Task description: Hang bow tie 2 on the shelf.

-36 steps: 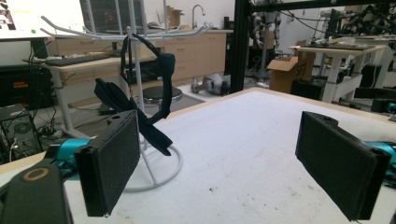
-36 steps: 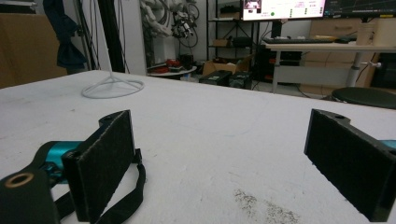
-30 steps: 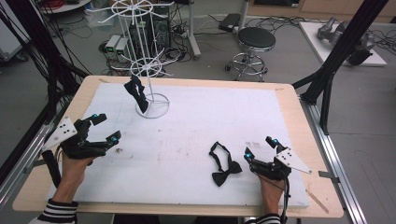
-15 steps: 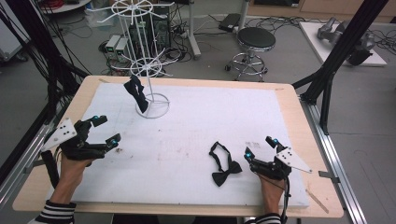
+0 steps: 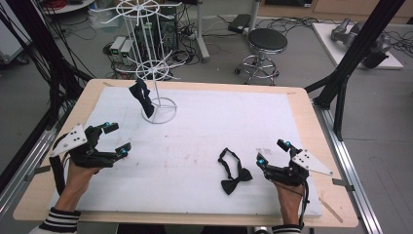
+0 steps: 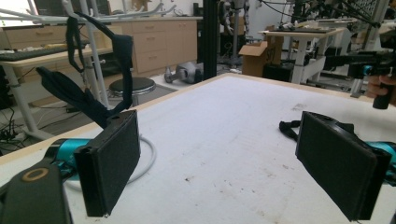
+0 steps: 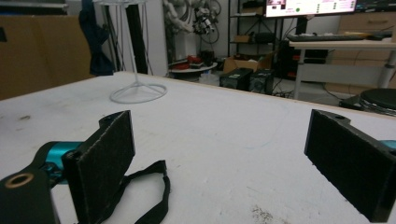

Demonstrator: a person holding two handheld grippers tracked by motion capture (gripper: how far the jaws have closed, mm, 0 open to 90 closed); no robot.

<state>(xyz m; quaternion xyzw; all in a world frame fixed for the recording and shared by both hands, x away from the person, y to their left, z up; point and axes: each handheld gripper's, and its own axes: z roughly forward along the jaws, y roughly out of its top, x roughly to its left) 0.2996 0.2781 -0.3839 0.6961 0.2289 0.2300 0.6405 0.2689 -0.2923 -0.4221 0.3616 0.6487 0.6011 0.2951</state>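
bow tie [image 7: 140, 196] partly hidden behind right gripper [image 7: 224, 163]; jaws apparently apart

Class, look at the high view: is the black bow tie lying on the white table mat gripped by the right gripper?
No: the black bow tie lies flat on the white table mat, just left of the open right gripper, apart from it.

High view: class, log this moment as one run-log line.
left gripper open, idle | right gripper open beside bow tie | second bow tie hangs on wire rack

Black bow tie [image 5: 233, 171] just left of the black right gripper [image 5: 271, 153]; white wire stand [image 5: 157, 63]; dark navy tie [image 5: 141, 96]; white table cover [image 5: 243, 117].
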